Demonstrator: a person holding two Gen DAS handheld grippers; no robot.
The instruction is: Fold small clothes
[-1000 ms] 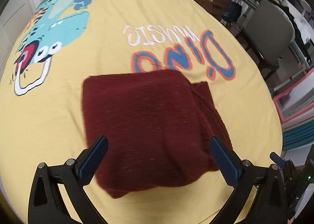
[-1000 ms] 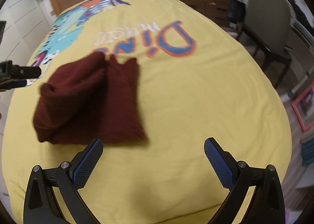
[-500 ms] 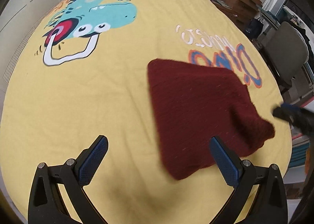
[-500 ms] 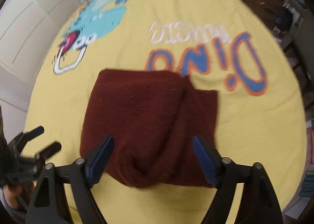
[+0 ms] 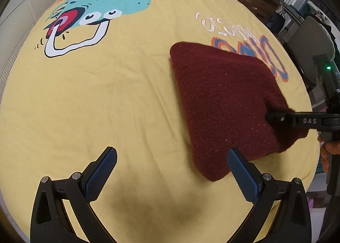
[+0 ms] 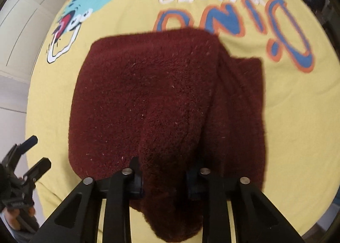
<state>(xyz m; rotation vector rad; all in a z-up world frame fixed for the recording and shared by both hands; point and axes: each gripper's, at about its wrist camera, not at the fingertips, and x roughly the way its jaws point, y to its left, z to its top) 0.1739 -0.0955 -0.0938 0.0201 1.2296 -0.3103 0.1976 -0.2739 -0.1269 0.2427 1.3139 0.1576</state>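
R gripper (image 6: 163,181) jaws just closed, pinching near edge of maroon knit garment (image 6: 161,98): soft, thick, light, likely slumps when lifted; L gripper (image 5: 170,170) wide, empty.

Maroon knit garment (image 5: 223,102), yellow dinosaur bedspread (image 5: 106,98)
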